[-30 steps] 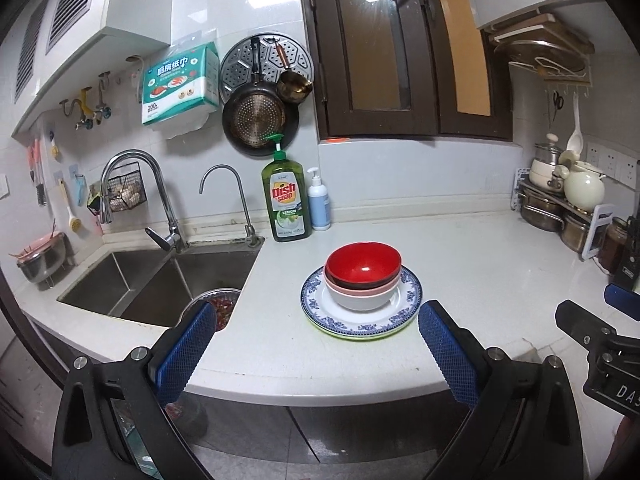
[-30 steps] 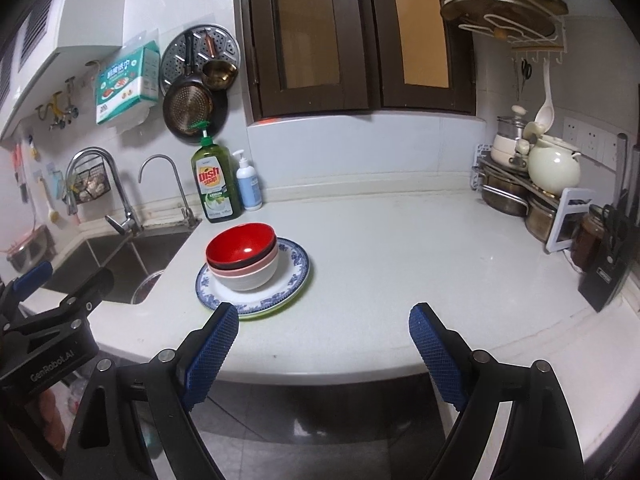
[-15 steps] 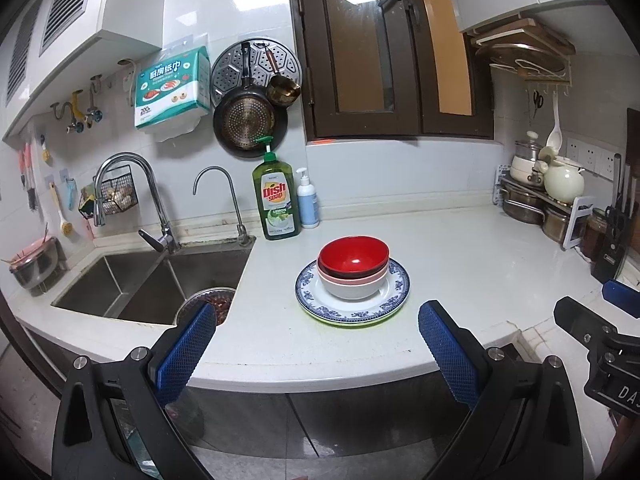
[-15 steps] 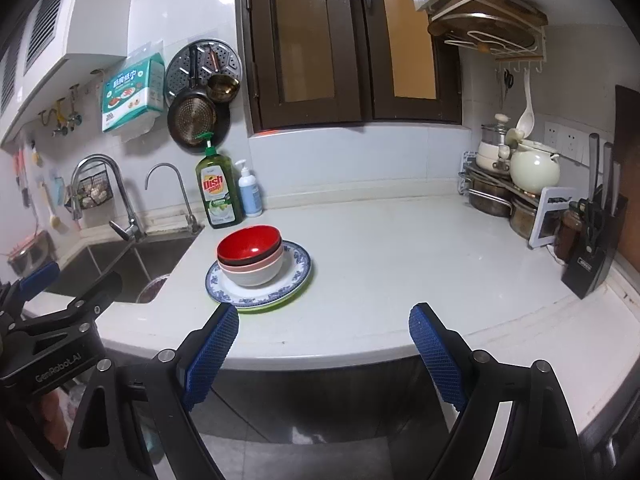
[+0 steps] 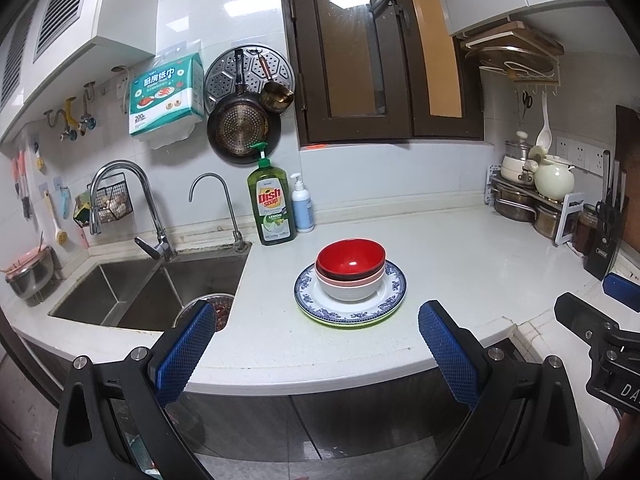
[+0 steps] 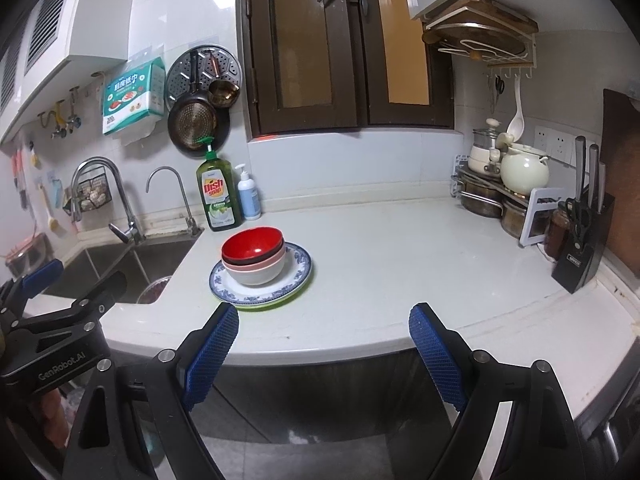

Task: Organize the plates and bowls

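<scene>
Both of my grippers have drawn back from the counter since a second ago: the stack of dishes sits smaller and farther off in each view, and more of the dark cabinet front shows under the counter edge. I read that as a retreat from work already finished, since everything is nested in one pile.

My left gripper is spread wide with nothing between its blue pads, hanging over the counter's front edge. My right gripper is likewise released and empty, its jaws just as far apart. In the left wrist view the right one shows at 4 o'clock; in the right wrist view the left one shows at 8 o'clock.

Out from the left gripper, at 12 o'clock, the red bowl sits on top, nested in a dark bowl, a pink bowl and a white bowl. These stand on a blue-patterned plate, which rests on a green-rimmed plate whose edge peeks out beneath. The pile looks level and centred on the white countertop, well apart from both grippers. Dish soap stands behind it at 11 o'clock, the sink at 9 o'clock.
</scene>
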A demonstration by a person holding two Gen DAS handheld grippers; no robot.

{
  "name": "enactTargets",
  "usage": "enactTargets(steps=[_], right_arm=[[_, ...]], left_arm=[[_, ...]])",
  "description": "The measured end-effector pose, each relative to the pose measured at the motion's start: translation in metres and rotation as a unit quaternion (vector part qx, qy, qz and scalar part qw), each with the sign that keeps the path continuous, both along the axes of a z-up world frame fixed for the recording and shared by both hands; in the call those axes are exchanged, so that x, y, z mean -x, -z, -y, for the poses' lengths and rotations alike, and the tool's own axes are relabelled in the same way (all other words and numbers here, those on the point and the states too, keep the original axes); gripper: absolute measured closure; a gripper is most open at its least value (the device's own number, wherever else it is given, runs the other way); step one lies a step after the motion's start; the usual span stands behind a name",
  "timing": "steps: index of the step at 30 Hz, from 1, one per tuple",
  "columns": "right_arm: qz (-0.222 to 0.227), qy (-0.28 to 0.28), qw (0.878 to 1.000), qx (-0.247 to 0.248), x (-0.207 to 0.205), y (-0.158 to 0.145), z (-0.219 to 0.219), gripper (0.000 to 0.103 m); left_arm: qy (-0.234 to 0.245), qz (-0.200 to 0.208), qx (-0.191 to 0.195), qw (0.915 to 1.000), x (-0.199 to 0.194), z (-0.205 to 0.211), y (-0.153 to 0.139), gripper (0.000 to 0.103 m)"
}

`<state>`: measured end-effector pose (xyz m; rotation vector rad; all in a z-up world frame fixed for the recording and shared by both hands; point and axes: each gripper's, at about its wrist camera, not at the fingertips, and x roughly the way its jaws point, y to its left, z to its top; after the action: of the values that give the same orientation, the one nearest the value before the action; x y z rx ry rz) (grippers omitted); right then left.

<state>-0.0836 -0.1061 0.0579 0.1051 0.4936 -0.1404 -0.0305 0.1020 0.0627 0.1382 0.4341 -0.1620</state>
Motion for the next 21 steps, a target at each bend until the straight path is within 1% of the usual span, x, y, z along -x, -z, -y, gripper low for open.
enactTargets(steps=[21], right_arm=[[0.008, 0.012, 1.0, 0.006, 0.0075, -0.0035, -0.002, 0.015]], left_arm=[[0.025, 0.008, 0.002, 0.9996, -0.0075, -0.0024, -0.0025, 0.0]])
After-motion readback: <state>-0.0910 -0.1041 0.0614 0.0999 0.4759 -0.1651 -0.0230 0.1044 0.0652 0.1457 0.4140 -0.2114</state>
